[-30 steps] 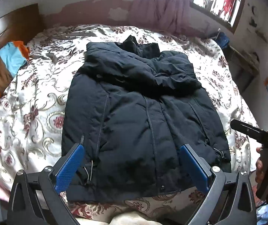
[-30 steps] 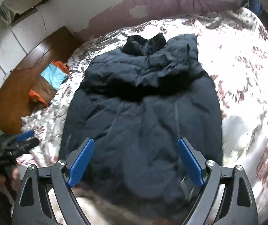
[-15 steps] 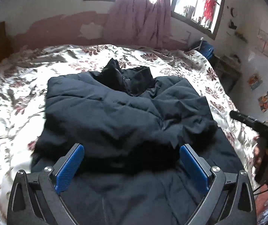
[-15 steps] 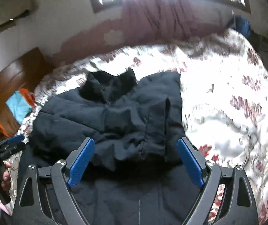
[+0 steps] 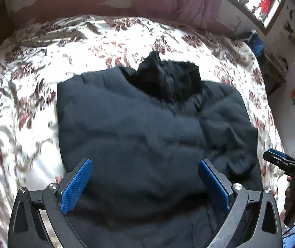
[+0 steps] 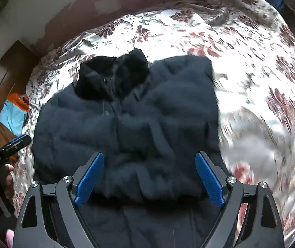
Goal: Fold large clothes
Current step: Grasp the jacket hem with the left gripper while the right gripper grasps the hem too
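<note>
Dark padded jacket (image 5: pixel 139 128) on floral bedspread (image 5: pixel 23 103), sleeves folded in

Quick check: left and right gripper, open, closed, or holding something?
Left gripper: open, holding nothing, above the dark jacket.
Right gripper: open, holding nothing, above the same jacket.

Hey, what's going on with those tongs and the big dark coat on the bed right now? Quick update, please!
Left tongs open, empty. Right tongs open, empty. Dark coat flat on floral bedspread, sleeves folded in, collar far end. Nothing blocking.
</note>
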`<state>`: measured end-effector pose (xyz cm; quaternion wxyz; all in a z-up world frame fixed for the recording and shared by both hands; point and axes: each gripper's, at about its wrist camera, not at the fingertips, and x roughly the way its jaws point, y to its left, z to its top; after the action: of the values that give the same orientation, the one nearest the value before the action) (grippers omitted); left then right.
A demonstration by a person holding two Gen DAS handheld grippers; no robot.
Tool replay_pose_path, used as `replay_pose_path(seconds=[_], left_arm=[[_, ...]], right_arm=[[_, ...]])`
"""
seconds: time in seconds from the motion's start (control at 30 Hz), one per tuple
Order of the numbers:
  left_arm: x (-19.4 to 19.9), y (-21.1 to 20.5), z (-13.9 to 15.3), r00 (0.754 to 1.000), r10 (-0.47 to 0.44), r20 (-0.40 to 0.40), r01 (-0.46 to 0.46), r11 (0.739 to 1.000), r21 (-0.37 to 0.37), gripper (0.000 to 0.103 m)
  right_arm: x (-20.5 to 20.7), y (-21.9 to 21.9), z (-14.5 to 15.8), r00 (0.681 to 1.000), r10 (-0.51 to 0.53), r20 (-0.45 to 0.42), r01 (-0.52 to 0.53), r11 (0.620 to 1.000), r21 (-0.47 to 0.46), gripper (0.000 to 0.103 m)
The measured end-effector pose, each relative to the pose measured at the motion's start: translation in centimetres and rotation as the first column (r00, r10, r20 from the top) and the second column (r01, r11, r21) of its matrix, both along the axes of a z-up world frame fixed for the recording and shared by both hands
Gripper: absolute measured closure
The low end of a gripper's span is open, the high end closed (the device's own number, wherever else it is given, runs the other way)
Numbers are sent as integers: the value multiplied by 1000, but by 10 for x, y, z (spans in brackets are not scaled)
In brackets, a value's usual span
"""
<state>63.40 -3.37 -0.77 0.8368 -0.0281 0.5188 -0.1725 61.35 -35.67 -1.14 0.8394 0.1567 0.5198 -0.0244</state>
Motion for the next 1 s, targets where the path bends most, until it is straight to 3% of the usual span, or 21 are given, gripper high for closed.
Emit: replay_pose_path(seconds=[0.2, 0.4, 0.47, 0.6, 0.73, 0.8, 0.93, 0.97, 1.0], left_arm=[[70, -23, -1, 997, 10, 79, -10, 1000, 9, 1], [147, -62, -7, 990, 58, 130, -65, 997, 51, 1], [166, -67, -11, 989, 81, 123, -87, 995, 42, 2], [199, -76, -26, 992, 108, 65, -111, 993, 47, 3], [222, -86, -47, 996, 86, -3, -86, 994, 60, 9], [228, -88, -53, 997, 79, -23, -77, 995, 59, 37], [233, -84, -58, 999, 48, -24, -49, 998, -25, 71], [232, -85, -57, 999, 30, -19, -31, 999, -45, 83], [231, -87, -56, 1000, 15, -14, -16, 999, -49, 89]], right_arm=[[105, -4, -5, 999, -7, 37, 7, 1000, -18, 17], [185, -12, -26, 998, -60, 36, 59, 997, 43, 21], [210, -12, -36, 999, -54, 6, 54, 997, 59, 23], [243, -10, -51, 999, -45, -21, 46, 996, 73, 43], [263, 3, -66, 999, -24, -32, 27, 996, 91, 49], [272, 14, -70, 1000, 10, -27, -8, 998, 65, 55], [281, 19, -70, 999, 31, -9, -30, 999, 33, 80], [281, 18, -69, 999, 40, -13, -40, 999, 19, 91], [279, 15, -69, 999, 49, -19, -49, 999, 5, 93]])
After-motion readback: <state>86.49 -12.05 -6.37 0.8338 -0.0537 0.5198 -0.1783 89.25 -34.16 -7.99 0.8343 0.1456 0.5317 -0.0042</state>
